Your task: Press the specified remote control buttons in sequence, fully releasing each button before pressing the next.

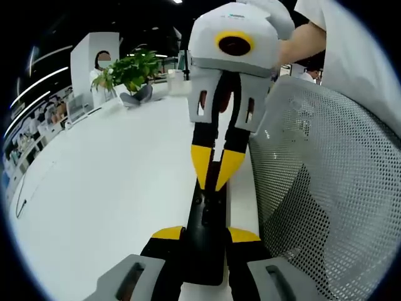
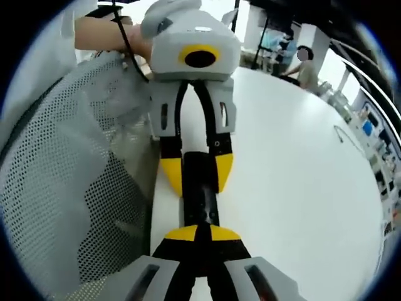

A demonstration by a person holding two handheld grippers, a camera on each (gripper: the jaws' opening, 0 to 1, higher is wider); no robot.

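I judge this to be a pressing step. My left gripper [image 1: 207, 235] has its jaws clamped on the sides of the remote [image 1: 207, 216], holding it along the edge of the table [image 1: 106, 188]. My right gripper [image 1: 214, 179] has its jaws drawn together into one blunt point that sits on the remote's top face. In the right gripper view my right gripper [image 2: 202, 233] shows its two yellow tips meeting with no gap over the remote [image 2: 200, 200]. Beyond them my left gripper [image 2: 197, 172] brackets the far part of the same remote. I cannot tell whether the point is bearing down on a button or only resting on it. The remote is a long, narrow black bar, glossy enough to catch light, and its buttons are too dark to pick out. The next move calls for a clear lift off the face so the button comes fully up, then a short slide along the bar to the next button and a straight push down. Meanwhile the left jaws must keep the slippery body from rocking. The table is smooth, white and matte, and curves away towards a leafy green plant [image 1: 128, 69]. Just beside the remote stands a chair back [image 1: 332, 188] of pale, springy mesh, so I have little room on that side.
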